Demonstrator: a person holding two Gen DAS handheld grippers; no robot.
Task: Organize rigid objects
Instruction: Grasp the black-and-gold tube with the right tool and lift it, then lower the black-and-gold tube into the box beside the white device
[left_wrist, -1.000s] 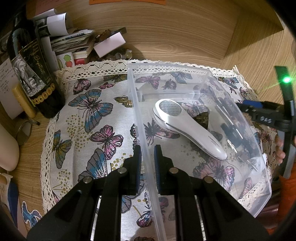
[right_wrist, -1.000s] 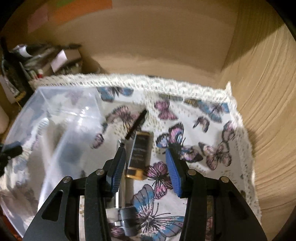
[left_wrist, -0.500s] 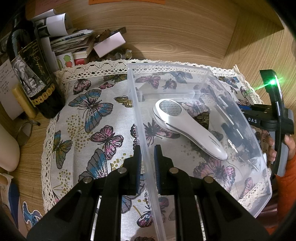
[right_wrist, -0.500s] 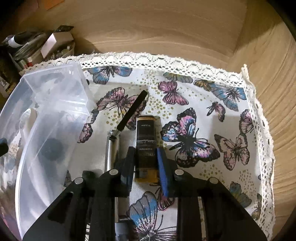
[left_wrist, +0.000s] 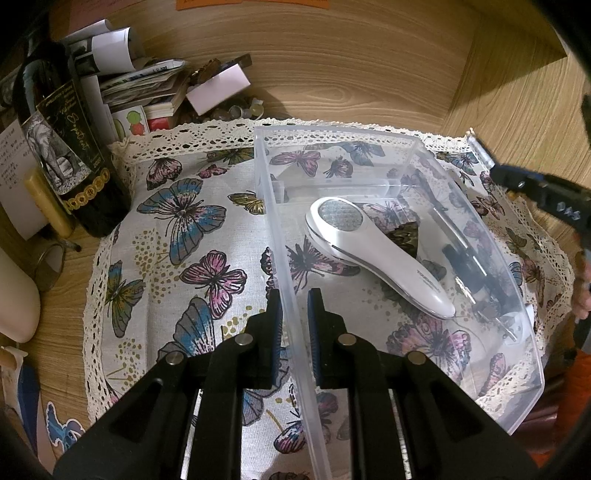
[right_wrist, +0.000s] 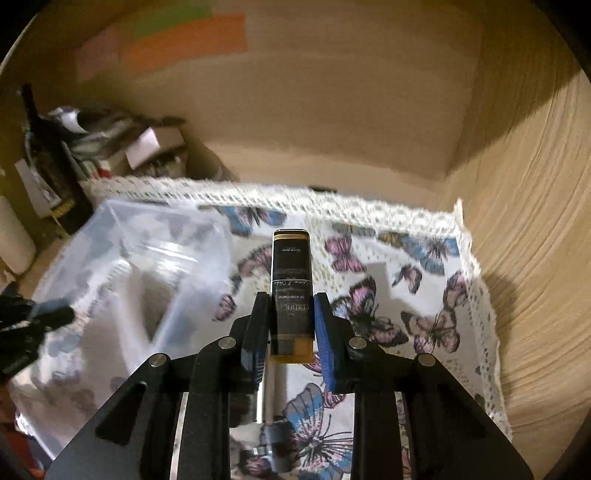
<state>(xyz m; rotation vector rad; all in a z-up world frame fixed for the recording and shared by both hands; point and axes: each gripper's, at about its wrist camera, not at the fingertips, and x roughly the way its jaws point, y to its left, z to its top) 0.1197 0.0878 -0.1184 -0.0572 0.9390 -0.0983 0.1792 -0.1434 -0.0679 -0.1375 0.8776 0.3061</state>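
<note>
Butterfly-cloth surface (left_wrist: 177, 236): shaver (left_wrist: 373, 254) binned; my left hand-held gripper (left_wrist: 295, 314) pinches bin wall (left_wrist: 291, 280), right hand-held gripper (right_wrist: 290, 325) clamps black-gold box (right_wrist: 290, 280), bin at 9 o'clock; silver tube (right_wrist: 271, 391) left.

The left view looks forward and down along the left tongs (left_wrist: 294, 308), close over the bin (left_wrist: 424, 147) wall. The right view looks along the right tongs (right_wrist: 290, 314), higher, toward the wooden back wall. Both share the bin (right_wrist: 122, 236), the cloth (left_wrist: 177, 258) and the bottle (left_wrist: 62, 147).
</note>
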